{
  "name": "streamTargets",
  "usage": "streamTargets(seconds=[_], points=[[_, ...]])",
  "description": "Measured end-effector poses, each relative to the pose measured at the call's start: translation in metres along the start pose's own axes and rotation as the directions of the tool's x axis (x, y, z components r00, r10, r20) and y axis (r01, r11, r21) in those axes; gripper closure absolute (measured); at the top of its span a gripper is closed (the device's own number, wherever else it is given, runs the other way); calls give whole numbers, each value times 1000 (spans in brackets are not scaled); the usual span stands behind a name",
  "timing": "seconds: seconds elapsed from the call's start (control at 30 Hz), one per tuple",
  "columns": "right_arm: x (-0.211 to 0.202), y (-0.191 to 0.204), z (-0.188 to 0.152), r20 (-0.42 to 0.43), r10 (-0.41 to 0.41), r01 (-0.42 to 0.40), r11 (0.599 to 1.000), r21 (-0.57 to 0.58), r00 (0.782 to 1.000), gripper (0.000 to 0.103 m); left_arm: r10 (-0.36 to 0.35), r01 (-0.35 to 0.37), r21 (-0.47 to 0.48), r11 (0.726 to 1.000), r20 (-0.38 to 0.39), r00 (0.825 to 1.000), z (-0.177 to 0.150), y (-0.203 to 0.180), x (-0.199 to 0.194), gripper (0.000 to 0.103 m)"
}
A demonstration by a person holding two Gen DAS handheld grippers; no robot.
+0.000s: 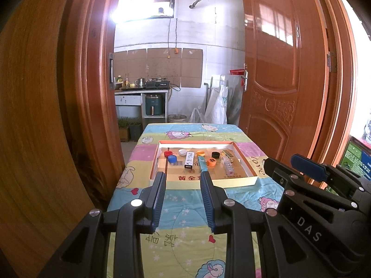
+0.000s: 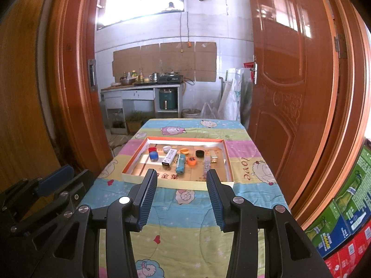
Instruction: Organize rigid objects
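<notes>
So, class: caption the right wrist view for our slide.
Open right hand-held gripper faces a shallow tray of small items on a cartoon quilt.

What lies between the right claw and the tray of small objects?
Only bare patterned quilt between the right claw and the tray; the right wrist view shows it.

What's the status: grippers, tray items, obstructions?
Left gripper open, empty. Right gripper open, empty, short of tray. Caps, white box, teal tube untouched inside. Path clear.

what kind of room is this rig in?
Likely a home kitchen doorway: a gas stove on a counter against white wall tiles, and a table under a cartoon-print quilt between wooden doors.
</notes>
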State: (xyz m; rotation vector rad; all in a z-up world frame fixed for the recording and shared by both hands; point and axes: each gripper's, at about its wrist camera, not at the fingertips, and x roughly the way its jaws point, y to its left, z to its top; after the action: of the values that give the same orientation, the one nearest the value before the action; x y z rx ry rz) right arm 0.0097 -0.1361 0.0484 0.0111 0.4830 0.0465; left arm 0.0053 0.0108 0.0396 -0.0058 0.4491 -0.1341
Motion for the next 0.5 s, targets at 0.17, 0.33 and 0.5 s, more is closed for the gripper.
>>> streamTargets(seconds=[0.17, 0.33, 0.5], points=[[0, 0, 0, -2, 0, 0, 1000, 0, 1000, 57, 0, 0, 2, 1000, -2, 1000, -2, 2, 0, 72], [0, 0, 0, -1, 0, 0, 1000, 0, 1000, 57, -2, 2, -4, 1000, -4, 1000, -2, 3, 1, 72], [0, 0, 0, -2, 1, -1, 1000, 0, 1000, 57, 4, -4, -4, 1000, 4, 1000, -3, 3, 1, 72]])
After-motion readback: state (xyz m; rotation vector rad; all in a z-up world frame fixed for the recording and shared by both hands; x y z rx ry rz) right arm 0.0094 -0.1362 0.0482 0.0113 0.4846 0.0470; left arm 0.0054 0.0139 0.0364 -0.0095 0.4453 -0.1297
